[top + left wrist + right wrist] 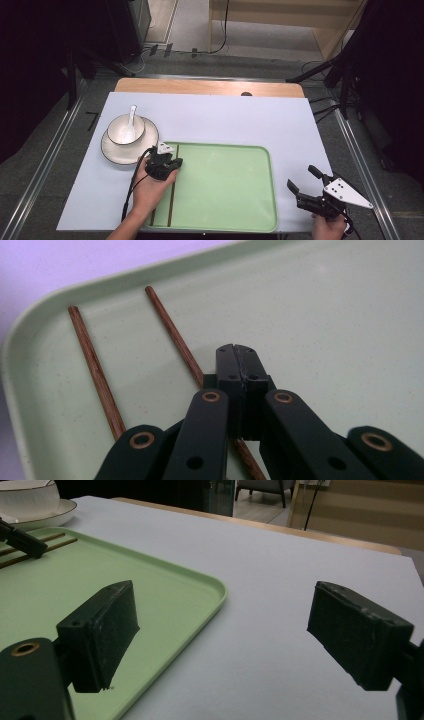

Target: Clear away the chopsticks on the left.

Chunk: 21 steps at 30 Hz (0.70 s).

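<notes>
A pale green plastic tray [225, 185], rectangular with rounded corners and a raised rim, is seen lying on a light lavender sheet [240, 120] spread over a wooden table [210, 87]. Two slender dark brown wooden chopsticks [171, 205] are laid side by side in the tray's left part, parallel to its left edge, their long axis running from the near rim away toward the far rim. In the left gripper view they appear as round, smooth sticks [95, 370] set slightly apart. The left gripper [176, 162] is held low over the tray at the chopsticks, and its black jaws are seen pressed fully together with nothing visibly between them; the nearer chopstick passes just beside and beneath them. The right gripper [303, 181] is held off the tray's right edge, above the sheet, with its jaws spread wide and nothing between them. Beyond the tray's far left corner, a white ceramic bowl [122, 134] with a dark rim is set on a matching saucer [112, 152], and a white spoon [131, 119] is rested in the bowl, its handle pointing away from the person. No writing can be read.
</notes>
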Available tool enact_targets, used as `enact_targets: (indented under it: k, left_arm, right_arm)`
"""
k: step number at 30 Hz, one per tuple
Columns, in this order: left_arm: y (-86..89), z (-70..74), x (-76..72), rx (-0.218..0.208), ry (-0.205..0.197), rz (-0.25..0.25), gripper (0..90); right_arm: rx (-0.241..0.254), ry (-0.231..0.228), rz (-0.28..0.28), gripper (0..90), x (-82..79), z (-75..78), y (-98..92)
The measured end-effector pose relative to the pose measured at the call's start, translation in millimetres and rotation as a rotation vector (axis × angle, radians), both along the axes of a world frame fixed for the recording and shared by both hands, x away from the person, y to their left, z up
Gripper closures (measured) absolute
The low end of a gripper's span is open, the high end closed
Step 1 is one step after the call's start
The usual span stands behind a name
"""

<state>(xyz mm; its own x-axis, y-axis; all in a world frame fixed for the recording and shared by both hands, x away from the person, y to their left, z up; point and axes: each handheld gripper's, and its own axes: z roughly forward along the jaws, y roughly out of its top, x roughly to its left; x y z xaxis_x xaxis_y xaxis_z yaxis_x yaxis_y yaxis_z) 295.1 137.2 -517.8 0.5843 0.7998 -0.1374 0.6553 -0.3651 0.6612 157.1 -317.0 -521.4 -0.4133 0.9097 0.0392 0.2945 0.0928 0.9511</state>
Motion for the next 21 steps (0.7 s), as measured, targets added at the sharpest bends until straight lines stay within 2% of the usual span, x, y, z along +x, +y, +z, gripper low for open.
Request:
enact_targets:
  k: [4, 7, 9, 10, 11, 12, 13, 14, 16, 18, 21]
  left_arm:
    - [5.9, 3.4, -2.1, -0.073, -0.031, -0.027, 70.6]
    - [9.7, 9.0, -6.1, -0.130, -0.105, -0.077, 52.5]
    - [12.6, 12.7, -7.3, -0.181, -0.092, -0.108, 38.0]
    - [13.8, 14.5, -8.4, -0.193, -0.083, -0.113, 28.2]
    - [14.4, 15.9, -10.3, -0.178, -0.087, -0.114, 19.3]
    - [15.5, 17.8, -14.5, -0.138, -0.112, -0.120, 11.4]
    - [17.1, 19.5, -16.9, -0.120, -0.129, -0.115, 7.2]
    - [20.3, 21.3, -18.4, -0.121, -0.133, -0.116, 5.9]
    - [29.8, 24.3, -20.0, -0.175, -0.126, -0.143, 5.0]
    - [40.4, 26.2, -21.3, -0.227, -0.135, -0.168, 0.1]
    - [51.8, 28.1, -24.0, -0.233, -0.162, -0.154, 0.0]
  right_arm:
    - [-0.001, -0.001, 0.001, 13.0, -0.4, 0.1, -0.2]
    - [0.001, 0.000, 0.000, 13.0, -0.2, -0.1, -0.6]
    - [0.003, 0.002, -0.001, 13.0, -0.2, -0.2, -0.8]
    - [0.001, 0.000, -0.001, 13.0, -0.1, -0.2, -0.8]
    - [0.002, 0.000, -0.001, 13.0, -0.2, -0.2, -0.7]
    - [0.002, 0.000, -0.001, 13.0, -0.2, -0.1, -0.5]
    - [0.002, 0.002, -0.001, 13.0, -0.6, 0.1, -0.3]
    - [0.000, 0.000, -0.001, 13.0, -0.7, 0.3, -0.4]
    - [0.000, -0.002, 0.000, 13.0, -0.9, 0.3, -0.5]
    - [0.002, -0.002, -0.001, 13.0, -0.9, 0.3, -0.6]
    - [0.002, 0.000, -0.002, 13.0, -0.5, 0.2, -0.7]
